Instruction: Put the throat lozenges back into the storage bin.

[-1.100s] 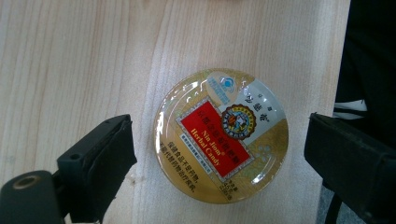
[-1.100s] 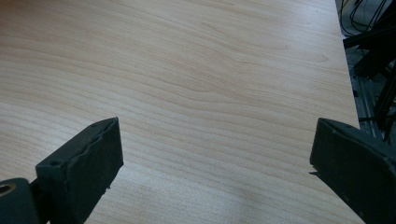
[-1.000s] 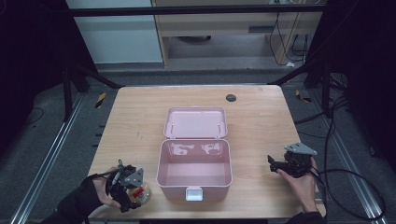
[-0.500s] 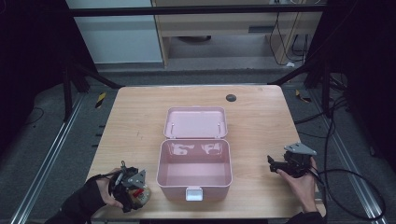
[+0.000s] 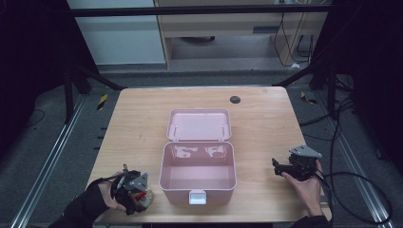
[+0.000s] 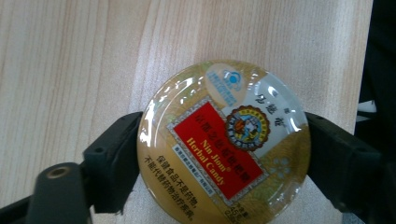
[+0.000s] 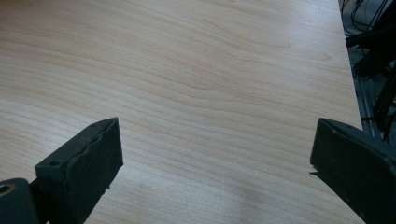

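Observation:
A round candy tin (image 6: 224, 144) with a gold rim and a red "Herbal Candy" label lies flat on the wooden table near its front left corner (image 5: 146, 199). My left gripper (image 6: 224, 156) points down over it. Its jaws have just been closing, and both black pads now touch the tin's rim, one on each side. In the high view the left gripper (image 5: 135, 194) hides most of the tin. My right gripper (image 5: 276, 167) rests at the front right of the table, and its jaws (image 7: 212, 158) stand wide open over bare wood.
An open pink box (image 5: 164, 166) sits mid-table with its lid (image 5: 199, 124) laid back and a white latch (image 5: 196, 196) facing the front edge; it is empty inside. A small black disc (image 5: 235, 99) lies near the far edge. The tin is close to the table's front edge.
The left hand has shifted slightly over the tin. The right hand and the pink box have not moved.

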